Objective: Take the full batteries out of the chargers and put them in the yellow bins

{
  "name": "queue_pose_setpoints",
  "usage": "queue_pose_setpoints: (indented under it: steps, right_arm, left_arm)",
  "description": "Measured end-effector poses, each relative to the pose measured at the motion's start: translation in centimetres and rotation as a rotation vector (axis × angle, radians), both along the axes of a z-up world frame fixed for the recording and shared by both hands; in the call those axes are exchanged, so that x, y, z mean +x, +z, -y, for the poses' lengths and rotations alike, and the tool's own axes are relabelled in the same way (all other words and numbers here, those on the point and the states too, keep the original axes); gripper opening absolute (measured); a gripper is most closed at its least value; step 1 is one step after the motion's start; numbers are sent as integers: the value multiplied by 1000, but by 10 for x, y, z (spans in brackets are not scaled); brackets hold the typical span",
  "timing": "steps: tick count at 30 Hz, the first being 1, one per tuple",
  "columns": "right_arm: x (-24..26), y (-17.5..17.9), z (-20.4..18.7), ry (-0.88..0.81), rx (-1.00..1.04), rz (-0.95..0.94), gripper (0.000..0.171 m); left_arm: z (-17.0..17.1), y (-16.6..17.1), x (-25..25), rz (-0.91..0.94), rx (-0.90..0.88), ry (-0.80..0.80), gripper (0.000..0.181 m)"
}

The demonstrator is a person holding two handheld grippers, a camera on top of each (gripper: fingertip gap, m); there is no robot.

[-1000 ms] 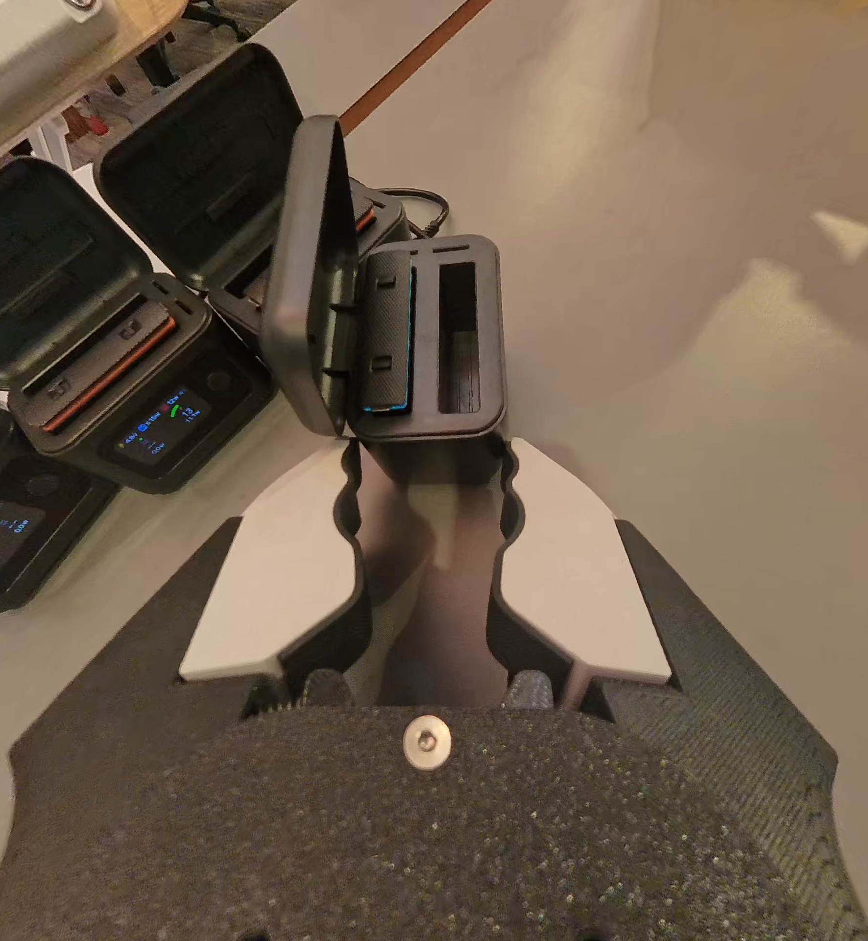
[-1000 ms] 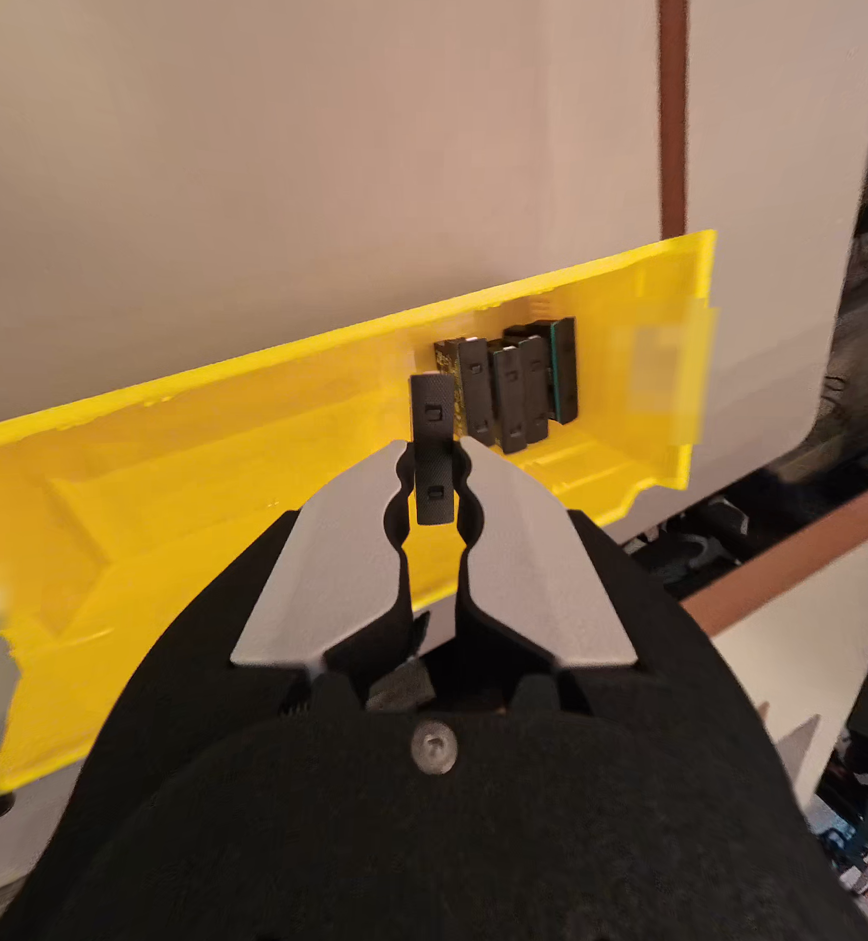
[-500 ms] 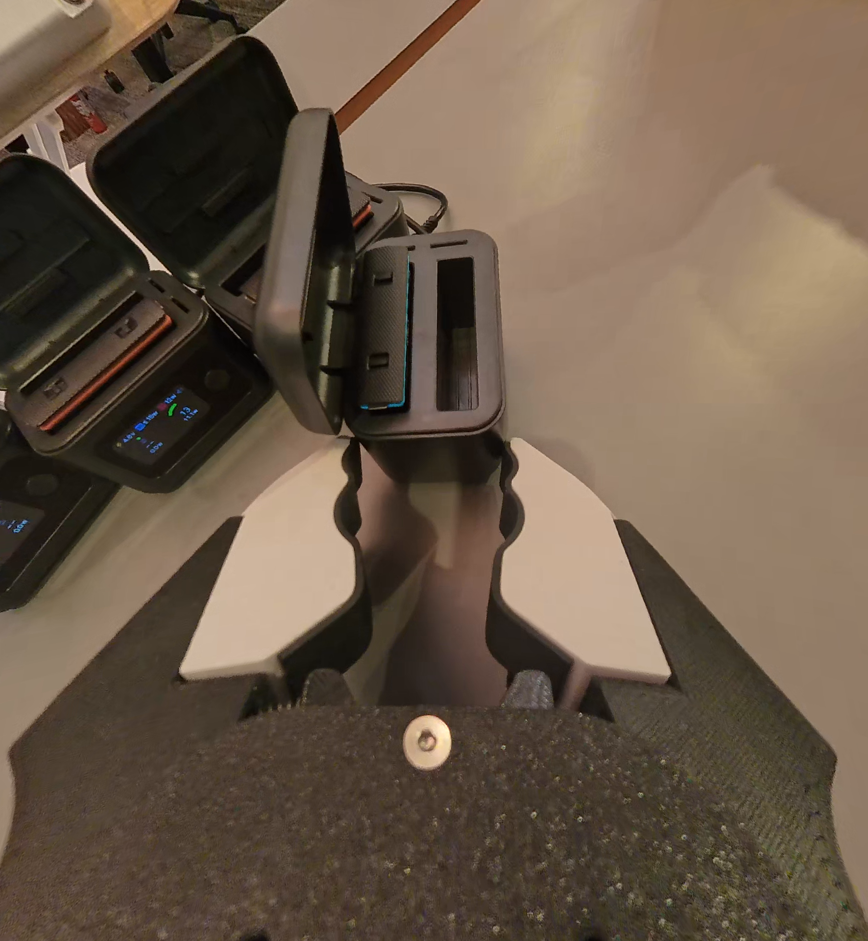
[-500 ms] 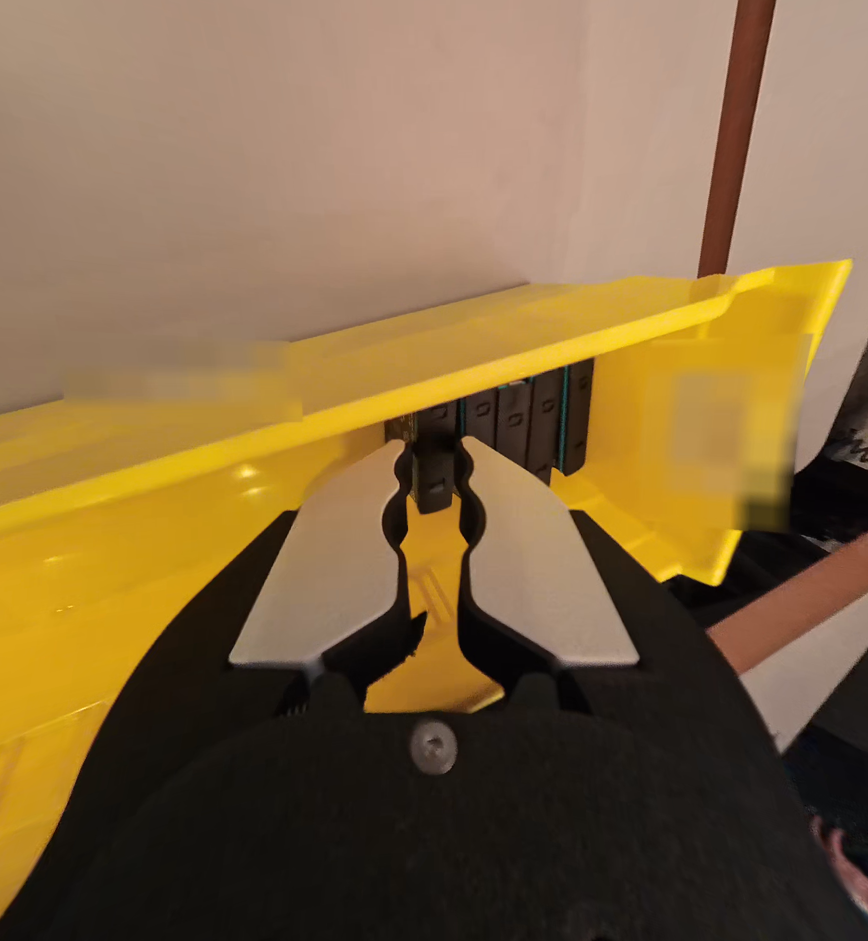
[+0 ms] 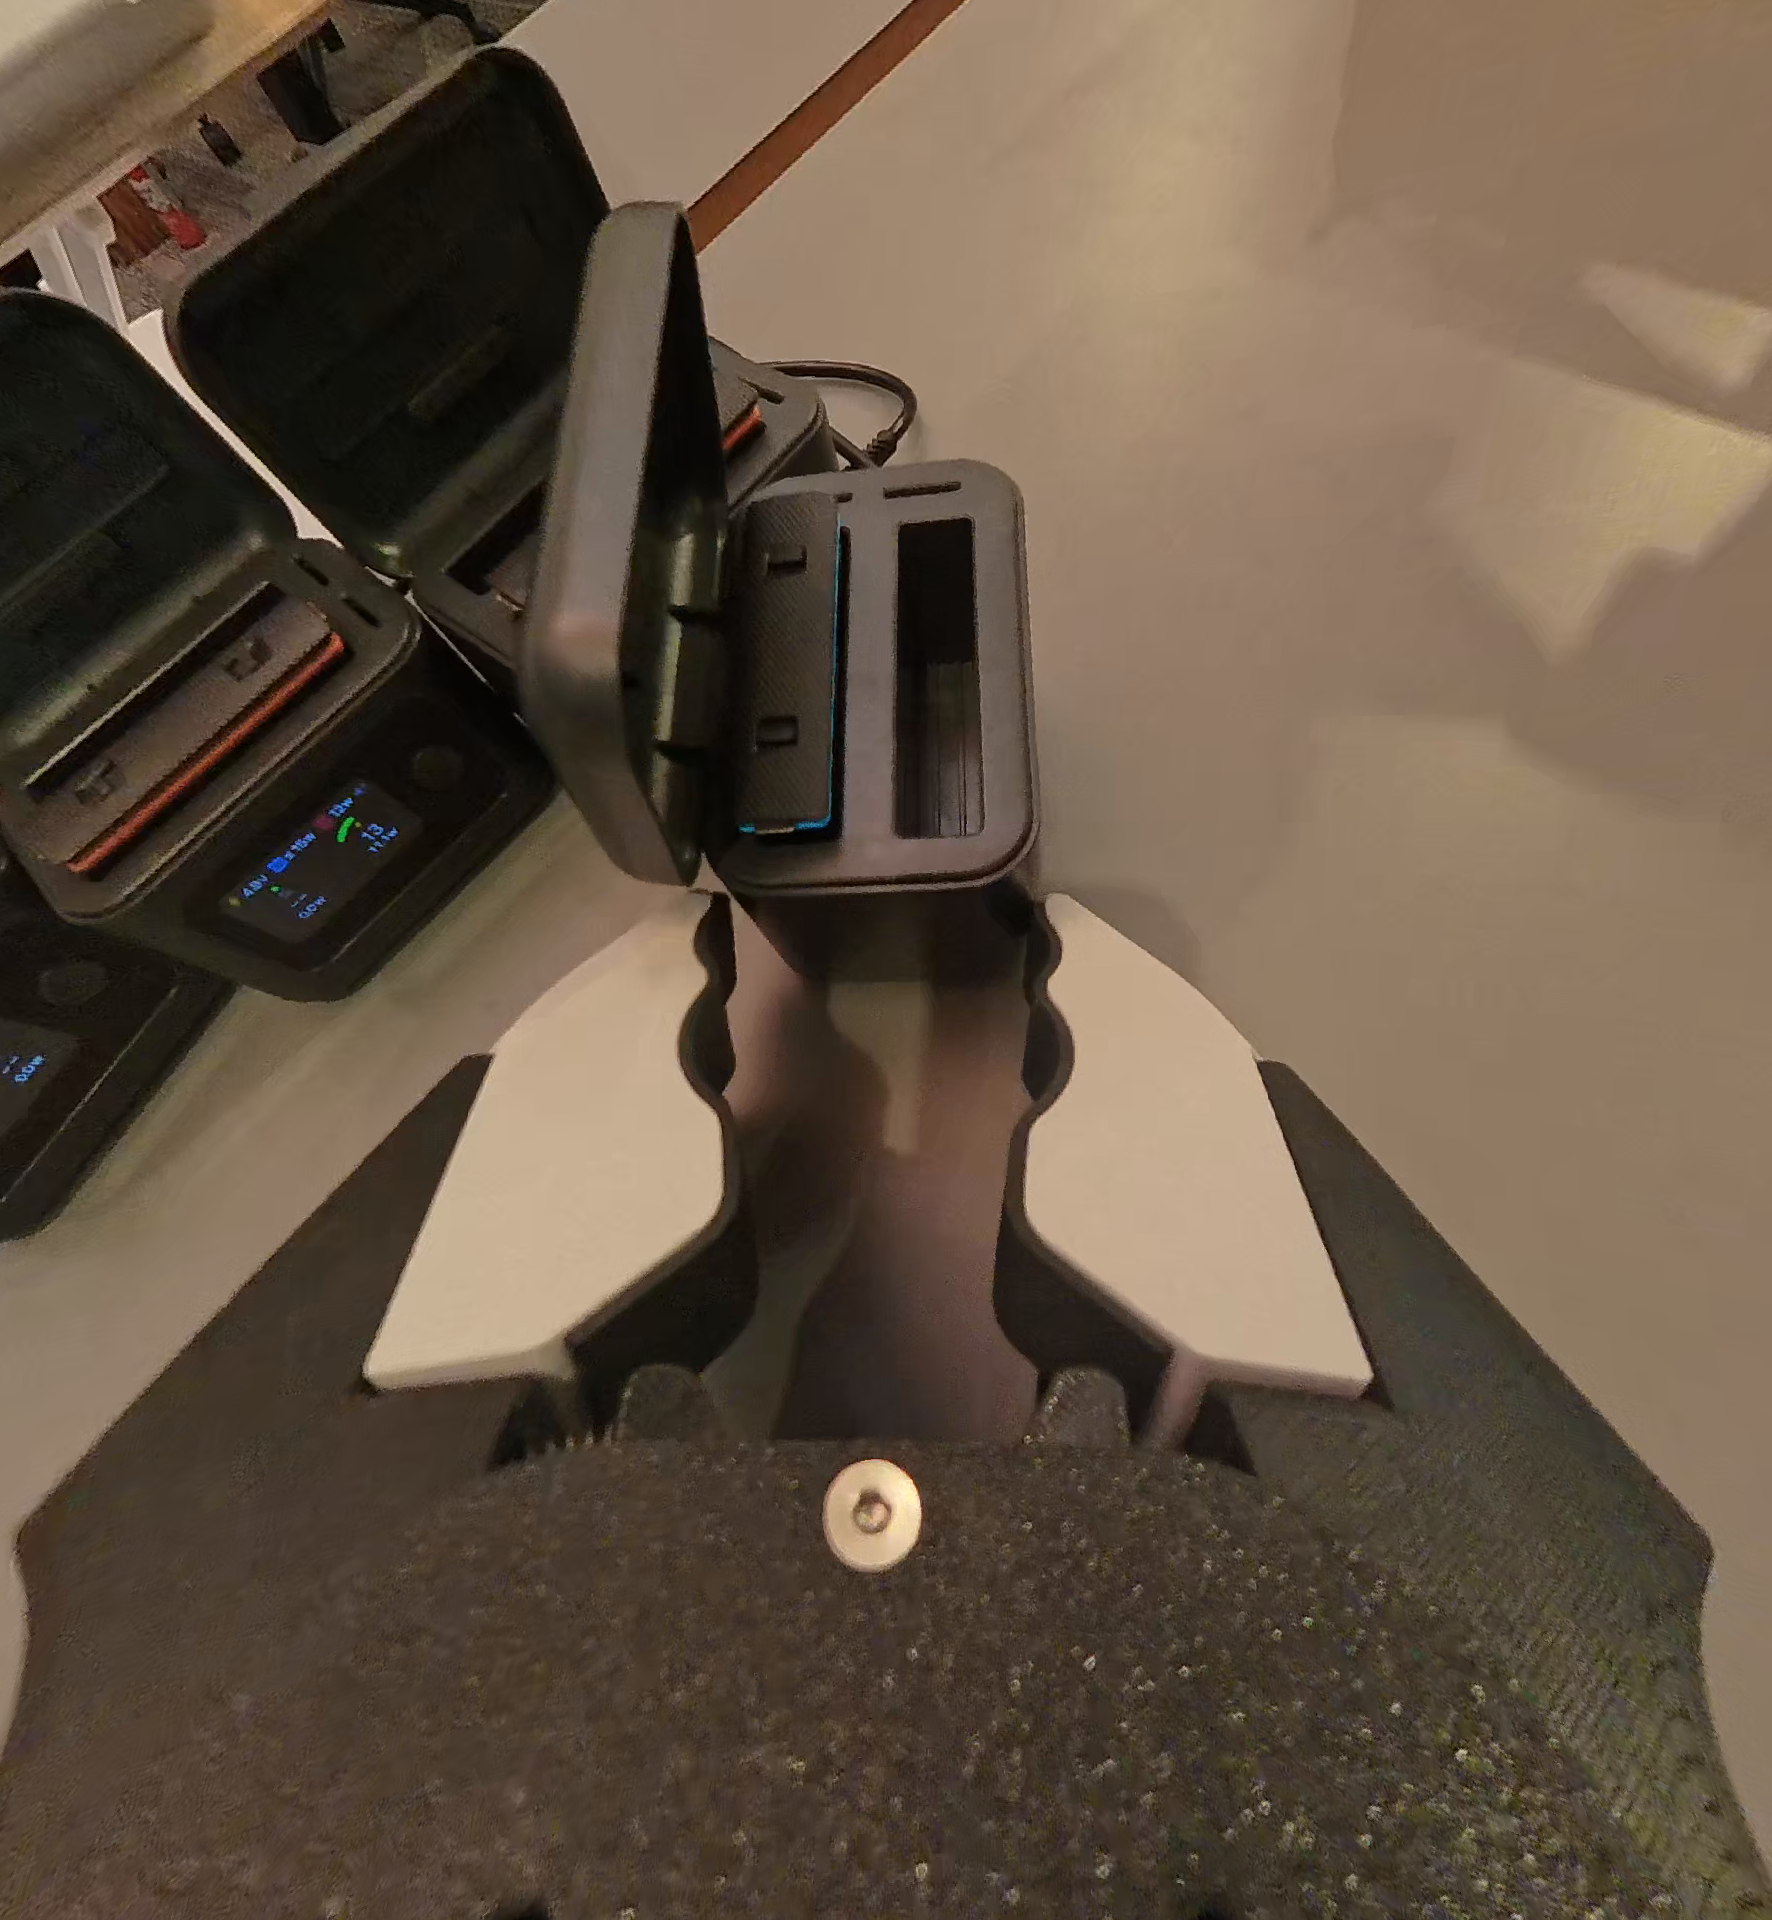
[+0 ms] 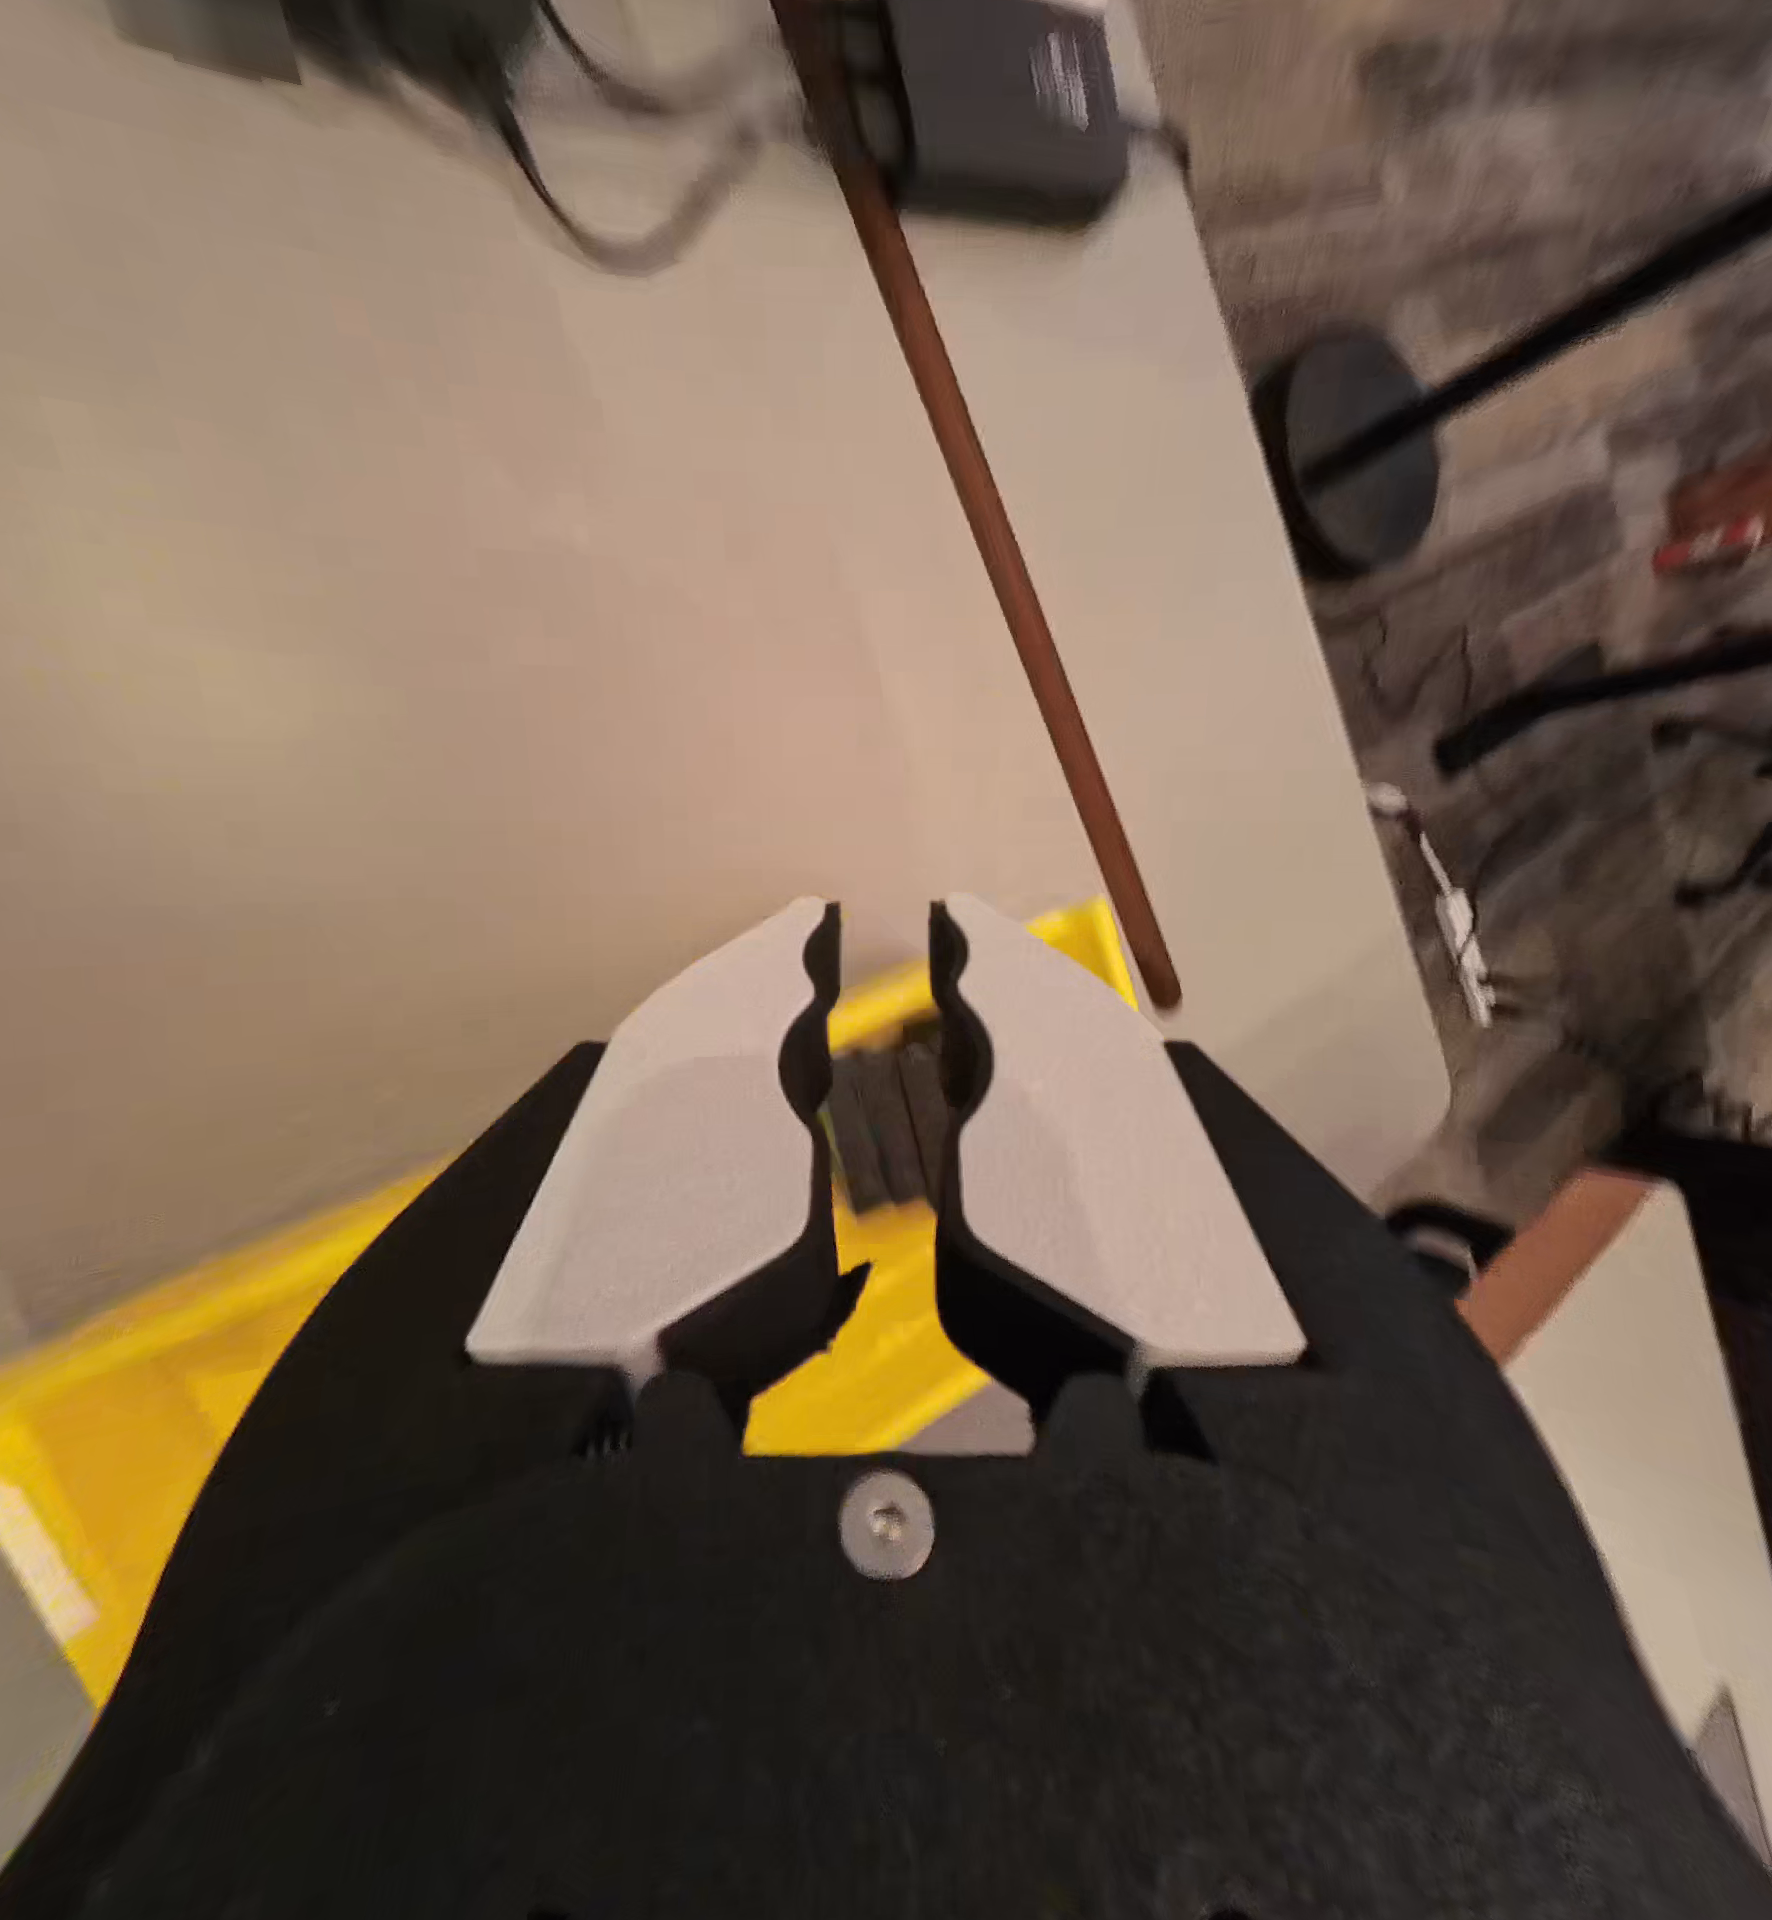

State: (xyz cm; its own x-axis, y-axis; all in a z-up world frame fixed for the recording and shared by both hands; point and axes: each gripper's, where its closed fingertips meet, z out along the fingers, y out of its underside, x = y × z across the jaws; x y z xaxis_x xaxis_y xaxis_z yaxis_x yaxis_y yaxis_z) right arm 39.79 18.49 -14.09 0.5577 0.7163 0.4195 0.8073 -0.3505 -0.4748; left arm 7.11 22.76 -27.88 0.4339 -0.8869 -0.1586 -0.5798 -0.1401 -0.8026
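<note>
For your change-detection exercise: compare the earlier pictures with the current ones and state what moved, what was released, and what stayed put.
The right gripper released its battery among the batteries in the yellow bin and pulled back upward, jaws now slightly open and empty. The left gripper stayed clamped on the open charger, which still has one battery beside an empty slot.

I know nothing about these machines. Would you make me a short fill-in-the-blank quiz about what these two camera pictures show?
1. The left tool grips the body of a black ____.
2. In that charger, one slot holds a battery and the other slot is ____.
3. The right tool holds ____.
4. The batteries seen between its fingers lie in a ____ bin.

Missing words: charger; empty; nothing; yellow
</note>
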Motion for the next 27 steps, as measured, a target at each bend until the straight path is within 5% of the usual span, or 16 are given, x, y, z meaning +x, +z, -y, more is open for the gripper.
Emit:
queue_pose_setpoints:
  steps: [5, 13, 27]
  right_arm:
    - [-112, 5, 10, 236, 15, -46, 19]
    - [-255, -52, -5, 536, -67, 53, 21]
    - [-300, -99, -54, 711, -165, 307, 25]
  left_arm:
    - [-1, -1, 1, -5, -13, 13, 54]
    - [-5, -2, 11, -8, -43, 48, 57]
    - [0, -1, 14, -7, -35, -125, 56]
